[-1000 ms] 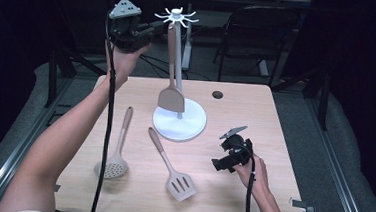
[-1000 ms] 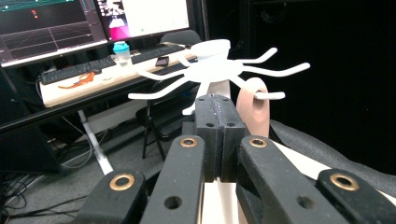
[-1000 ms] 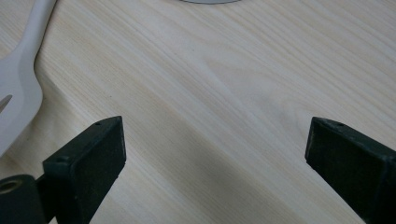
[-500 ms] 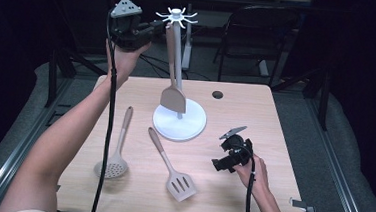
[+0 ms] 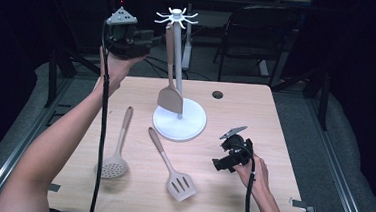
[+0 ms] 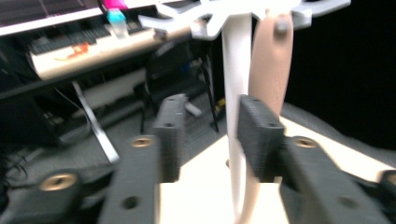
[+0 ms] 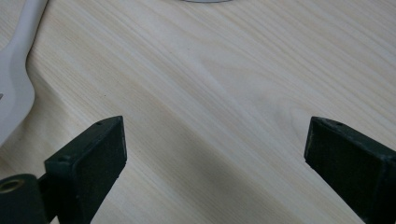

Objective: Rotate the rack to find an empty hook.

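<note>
A white utensil stand stands mid-table, with a beige spatula hanging from a hook at its top. My left gripper is held high, just left of the spatula's handle. In the left gripper view its jaws have just been opening and stand apart with nothing between the pads. The stand's pole and the spatula handle lie a little beyond them. My right gripper rests low over the table at the right, open wide over bare wood.
A beige skimmer and a slotted turner lie flat on the wooden table, left of the right gripper; the turner's edge is in the right gripper view. A small round hole sits near the far edge. A dark chair stands behind.
The high view hardly differs: the left gripper stays up beside the top of the stand, the spatula still hangs there, and the right gripper has kept still.
</note>
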The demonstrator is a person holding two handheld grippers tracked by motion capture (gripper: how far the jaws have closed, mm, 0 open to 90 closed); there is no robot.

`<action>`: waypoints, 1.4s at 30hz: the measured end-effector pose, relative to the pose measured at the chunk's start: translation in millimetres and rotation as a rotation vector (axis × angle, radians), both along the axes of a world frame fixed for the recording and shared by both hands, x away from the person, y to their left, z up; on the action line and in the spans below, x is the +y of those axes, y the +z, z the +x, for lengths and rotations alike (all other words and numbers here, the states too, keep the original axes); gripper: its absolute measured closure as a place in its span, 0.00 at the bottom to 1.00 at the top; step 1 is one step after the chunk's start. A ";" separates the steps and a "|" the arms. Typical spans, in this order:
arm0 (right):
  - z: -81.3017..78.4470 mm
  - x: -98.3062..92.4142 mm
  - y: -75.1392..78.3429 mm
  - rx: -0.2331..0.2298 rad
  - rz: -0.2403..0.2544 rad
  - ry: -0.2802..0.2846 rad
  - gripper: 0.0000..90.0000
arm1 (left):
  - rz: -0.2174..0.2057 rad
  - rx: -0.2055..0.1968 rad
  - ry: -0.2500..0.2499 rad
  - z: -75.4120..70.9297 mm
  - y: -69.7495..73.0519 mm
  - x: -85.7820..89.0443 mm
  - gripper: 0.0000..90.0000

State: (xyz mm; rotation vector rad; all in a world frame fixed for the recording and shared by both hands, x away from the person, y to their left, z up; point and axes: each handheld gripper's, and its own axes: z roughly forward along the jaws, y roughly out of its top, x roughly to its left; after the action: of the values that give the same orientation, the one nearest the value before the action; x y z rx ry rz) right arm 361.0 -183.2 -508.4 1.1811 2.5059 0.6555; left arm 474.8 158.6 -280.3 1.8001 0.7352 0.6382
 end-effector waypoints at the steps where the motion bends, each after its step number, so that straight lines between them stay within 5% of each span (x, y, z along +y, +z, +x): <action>1: 0.1 -0.2 0.3 -0.001 -0.016 0.001 0.06 | 0.017 0.009 0.006 0.0 -5.8 1.8 0.60; 11: 0.8 1.4 -3.4 0.019 -0.001 0.007 0.06 | 0.094 0.127 0.034 8.0 -37.7 8.0 0.33; 14: 0.7 1.3 -3.9 0.015 -0.009 0.010 0.05 | 0.101 0.162 0.055 9.1 -45.6 9.5 0.17; 29: 1.8 0.3 -7.1 0.023 0.002 -0.003 0.05 | 0.164 0.290 0.031 -3.4 -108.0 17.1 0.02; 38: 2.4 1.5 -8.3 0.038 -0.003 -0.004 0.05 | 0.273 0.329 0.017 -26.3 -156.9 21.0 0.00; 42: 1.9 3.5 -10.4 0.052 0.005 0.011 0.05 | 0.235 0.327 0.017 -33.9 -170.7 27.2 0.00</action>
State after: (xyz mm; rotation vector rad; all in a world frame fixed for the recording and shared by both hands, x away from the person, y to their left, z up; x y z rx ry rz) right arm 362.9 -179.7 -518.8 1.2020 2.5563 0.6421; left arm 440.9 185.8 -451.0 2.1481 0.9244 0.4594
